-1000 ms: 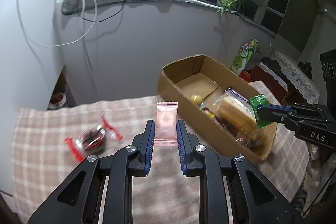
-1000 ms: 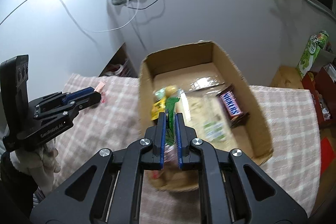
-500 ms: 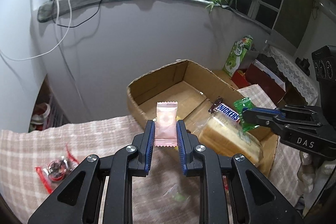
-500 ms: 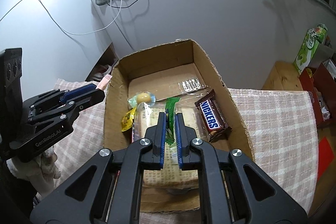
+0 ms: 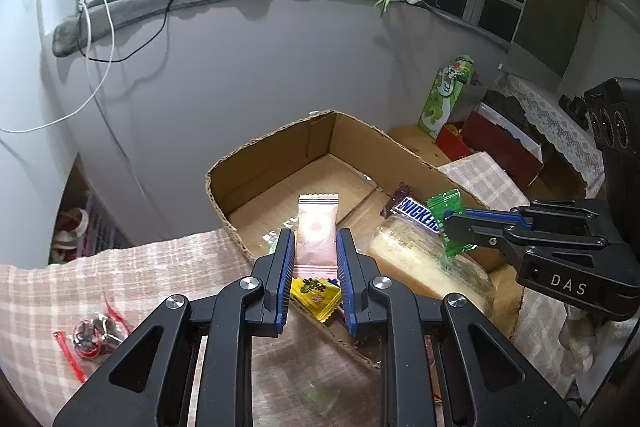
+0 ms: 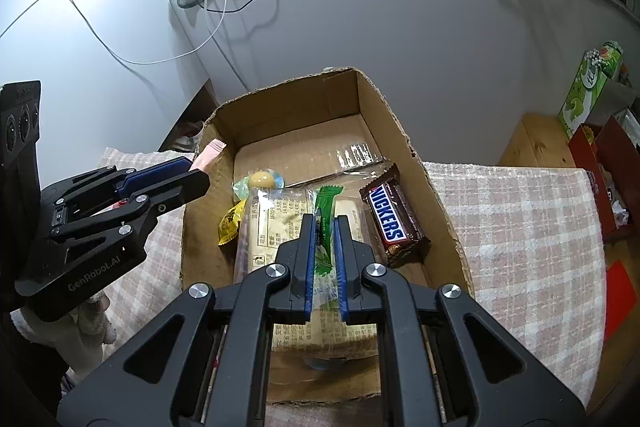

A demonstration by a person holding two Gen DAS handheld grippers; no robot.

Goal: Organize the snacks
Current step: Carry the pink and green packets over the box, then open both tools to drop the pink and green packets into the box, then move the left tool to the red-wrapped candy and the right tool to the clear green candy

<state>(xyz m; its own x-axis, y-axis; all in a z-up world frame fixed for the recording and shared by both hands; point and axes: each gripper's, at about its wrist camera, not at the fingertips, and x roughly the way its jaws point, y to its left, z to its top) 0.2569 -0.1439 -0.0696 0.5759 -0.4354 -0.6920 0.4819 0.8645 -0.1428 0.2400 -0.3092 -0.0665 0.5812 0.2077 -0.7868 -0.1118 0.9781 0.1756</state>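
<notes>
Clamping a pink sachet by its long edges, the left hand-held gripper has its blue pads drawn in to the packet's width, and the sachet stands upright between them. Just under its tips a yellow wrapped candy lies inside the near wall of the cardboard box. To its right, the right hand-held gripper is nearly fully closed, pinching a slim green packet that juts forward from the pads over the box. Directly below that packet lies a clear-wrapped bread loaf; right of it rests a Snickers bar, and left of it a small round candy. Left of the left hand-held gripper, a red-ended wrapped sweet sits on the checked cloth covering the desk, outside the box.
</notes>
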